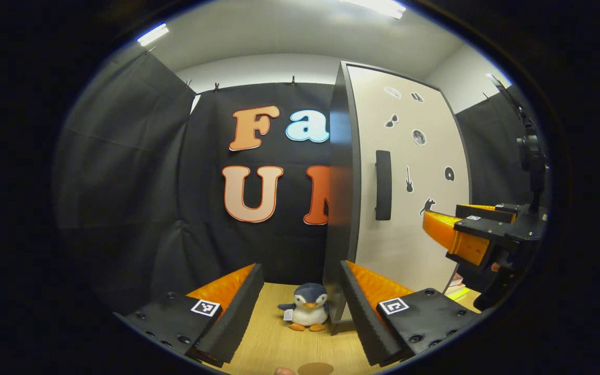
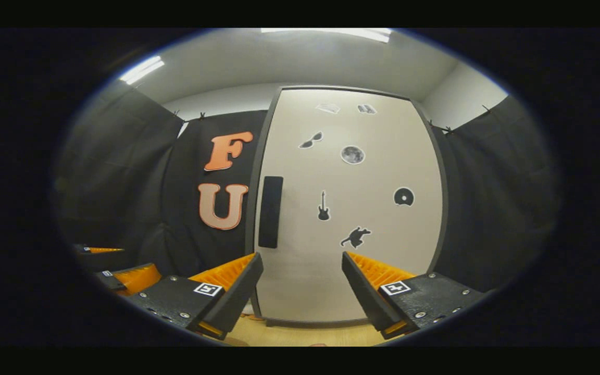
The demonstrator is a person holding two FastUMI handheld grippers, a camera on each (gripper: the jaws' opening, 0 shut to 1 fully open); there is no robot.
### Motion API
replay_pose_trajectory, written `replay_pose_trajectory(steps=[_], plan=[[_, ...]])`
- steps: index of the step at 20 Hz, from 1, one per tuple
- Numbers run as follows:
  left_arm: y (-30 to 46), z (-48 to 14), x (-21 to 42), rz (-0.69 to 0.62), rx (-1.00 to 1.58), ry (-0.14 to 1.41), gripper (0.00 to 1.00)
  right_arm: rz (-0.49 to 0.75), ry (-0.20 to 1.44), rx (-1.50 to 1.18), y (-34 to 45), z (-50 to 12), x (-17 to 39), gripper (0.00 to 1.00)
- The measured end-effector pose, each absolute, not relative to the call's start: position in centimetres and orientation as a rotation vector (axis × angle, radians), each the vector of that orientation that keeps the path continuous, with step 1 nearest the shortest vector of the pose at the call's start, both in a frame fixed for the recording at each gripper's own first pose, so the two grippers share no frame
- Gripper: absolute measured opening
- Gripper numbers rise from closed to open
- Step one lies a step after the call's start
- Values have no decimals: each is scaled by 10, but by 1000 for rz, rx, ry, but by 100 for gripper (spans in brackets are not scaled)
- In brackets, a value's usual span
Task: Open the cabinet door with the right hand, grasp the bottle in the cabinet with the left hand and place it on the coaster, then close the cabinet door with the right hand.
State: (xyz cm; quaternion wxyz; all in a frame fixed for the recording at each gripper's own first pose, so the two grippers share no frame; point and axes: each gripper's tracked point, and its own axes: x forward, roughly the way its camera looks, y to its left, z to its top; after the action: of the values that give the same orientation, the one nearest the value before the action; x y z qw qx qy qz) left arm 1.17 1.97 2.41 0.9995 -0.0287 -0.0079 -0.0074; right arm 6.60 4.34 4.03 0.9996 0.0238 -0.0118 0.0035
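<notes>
The tall white cabinet door with a dark frame (image 2: pixel 352 208) stands shut across the centre of the right gripper view, its surface dotted with small black stickers, and the step in hand looks to be the opening of it. The grip point is the black vertical bar handle (image 2: pixel 270 211) at the door's left edge, left of centre in the frame. The right gripper (image 2: pixel 302 281) sits at the bottom of the frame with its fingers spread wide and nothing between them, aimed slightly right of that handle — so it would do well to shift leftward, straddle the bar squarely, then pinch and pull along the door's swing rather than straight back. The left gripper (image 1: pixel 300 294), also spread and empty, hovers low over the light wooden table (image 1: pixel 274 344), where a small grey and white penguin plush toy (image 1: pixel 307 313) sits beside the cabinet's corner. The bottle is presumably behind the door — it cannot be seen.
</notes>
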Motion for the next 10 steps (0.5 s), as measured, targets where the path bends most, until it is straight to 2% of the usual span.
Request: replay_pose_trajectory(steps=[4, 10], plan=[[31, 27, 22, -21, -14, -14, 95, 25, -23, 15, 69, 51, 95, 94], [39, 22, 30, -41, 0, -9, 95, -18, -35, 28, 83, 74, 142, 94]])
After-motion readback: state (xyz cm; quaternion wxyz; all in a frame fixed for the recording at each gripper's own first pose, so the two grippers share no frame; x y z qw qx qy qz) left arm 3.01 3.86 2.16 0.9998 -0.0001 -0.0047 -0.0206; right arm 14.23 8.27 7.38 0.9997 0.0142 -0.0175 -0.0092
